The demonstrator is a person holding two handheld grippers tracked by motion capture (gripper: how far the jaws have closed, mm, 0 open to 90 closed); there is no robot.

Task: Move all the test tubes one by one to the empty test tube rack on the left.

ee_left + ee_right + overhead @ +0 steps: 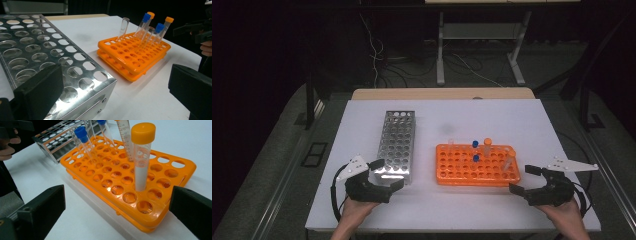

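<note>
A white table (pixel 492 210) is seen from above. Two racks are set on it, side by side and a little apart. The metal rack (pixel 396 145) is on the left, and its holes look bare. The orange rack (pixel 476 165) is on the right, and a few tubes are stood in it.

The left gripper (pixel 385 173) is held by a hand at the near end of the metal rack. Its jaws are spread wide, and nothing is held between them. In the left gripper view, one jaw is seen over the near corner of the metal rack; whether it touches cannot be told.

The right gripper (pixel 524 179) is held just beside the right end of the orange rack. Its jaws are spread wide too, and nothing is gripped.

In the right gripper view, a tube with an orange cap (pixel 142 157) is stood upright near the rack's close end. A tube with a blue cap (pixel 85 143) is tilted farther back. In the left gripper view, a clear tube with no cap (pixel 123 28) is stood at the far left of the rack.
</note>
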